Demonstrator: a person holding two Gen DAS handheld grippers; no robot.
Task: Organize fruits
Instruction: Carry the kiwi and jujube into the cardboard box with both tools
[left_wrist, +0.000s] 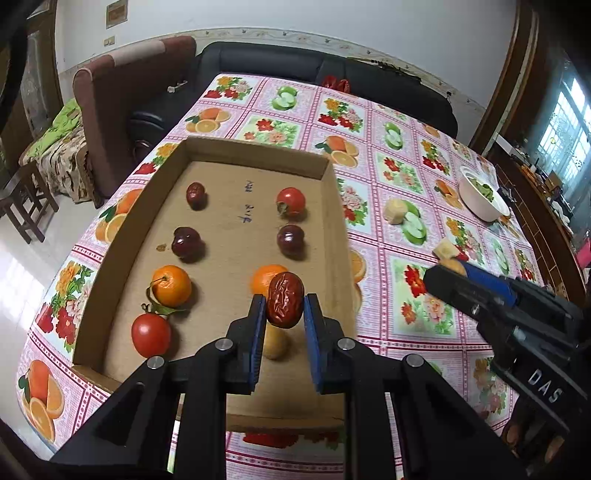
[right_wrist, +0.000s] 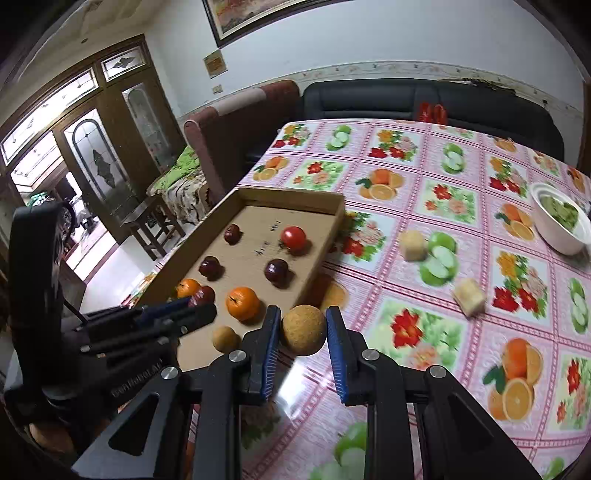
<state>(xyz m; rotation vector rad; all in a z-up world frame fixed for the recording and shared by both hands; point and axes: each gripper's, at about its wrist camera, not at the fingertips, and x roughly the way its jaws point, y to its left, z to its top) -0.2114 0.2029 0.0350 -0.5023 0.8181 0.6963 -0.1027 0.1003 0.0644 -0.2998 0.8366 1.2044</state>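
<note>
My left gripper (left_wrist: 285, 308) is shut on a wrinkled red date (left_wrist: 284, 304), held above the near part of a shallow cardboard tray (left_wrist: 255, 153). In the tray lie two tomatoes (left_wrist: 150, 335) (left_wrist: 291, 201), two oranges (left_wrist: 171, 285), dark red fruits (left_wrist: 187, 242) and a tan longan (left_wrist: 274, 345). My right gripper (right_wrist: 303, 328) is shut on a round tan longan (right_wrist: 304, 329), just right of the tray's near corner. In the right wrist view the left gripper (right_wrist: 199, 306) reaches over the tray (right_wrist: 288, 194) with the date.
The table wears a pink fruit-print cloth (right_wrist: 461, 332). Two pale fruit chunks (right_wrist: 413, 245) (right_wrist: 469, 301) lie on it right of the tray. A white bowl (right_wrist: 559, 225) with green pieces stands at the far right. Sofas and a wooden stool border the table.
</note>
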